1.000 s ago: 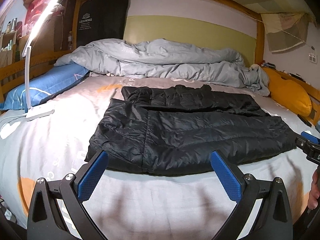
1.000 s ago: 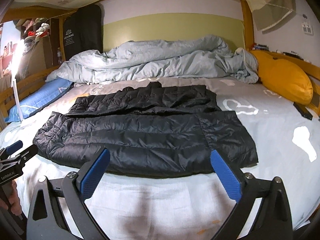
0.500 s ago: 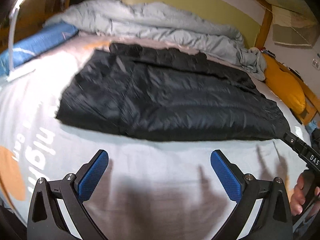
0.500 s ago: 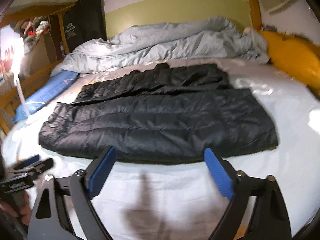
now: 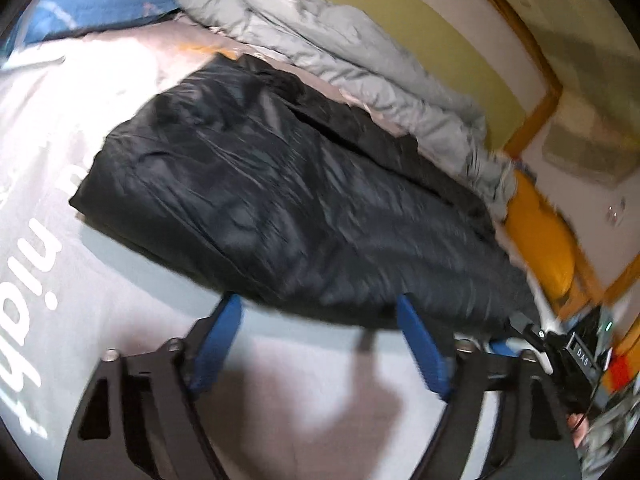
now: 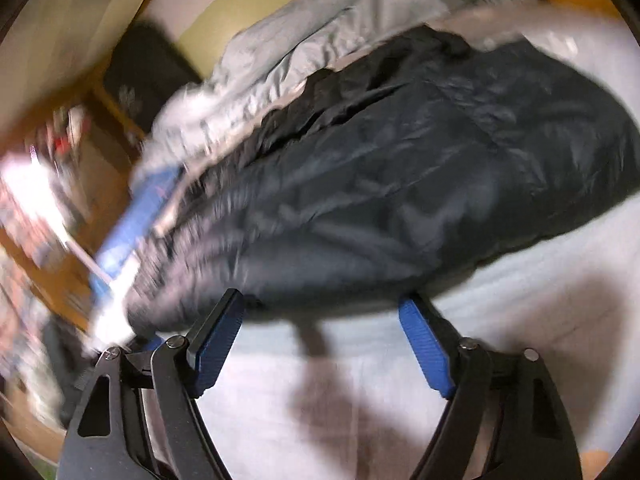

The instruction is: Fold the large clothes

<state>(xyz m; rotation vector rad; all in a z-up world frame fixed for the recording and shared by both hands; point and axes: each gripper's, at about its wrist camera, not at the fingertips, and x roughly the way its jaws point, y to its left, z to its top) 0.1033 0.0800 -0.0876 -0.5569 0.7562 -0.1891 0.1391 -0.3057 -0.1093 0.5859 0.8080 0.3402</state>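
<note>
A black quilted puffer jacket of shiny, crinkled fabric (image 5: 304,208) lies flat on the pale printed bedsheet (image 5: 120,288), already folded lengthwise into a long, broad band. Its near long edge runs just ahead of the open space of sheet in the foreground; its far long edge lies close to the crumpled grey duvet (image 5: 328,44), with a narrow strip of sheet between them. A darker layer of the jacket shows along that far side, overlapped by the larger front panel. In the right wrist view the same jacket (image 6: 400,176) stretches slantwise across the sheet, its surface puffed and creased, motion blur softening the left end.
</note>
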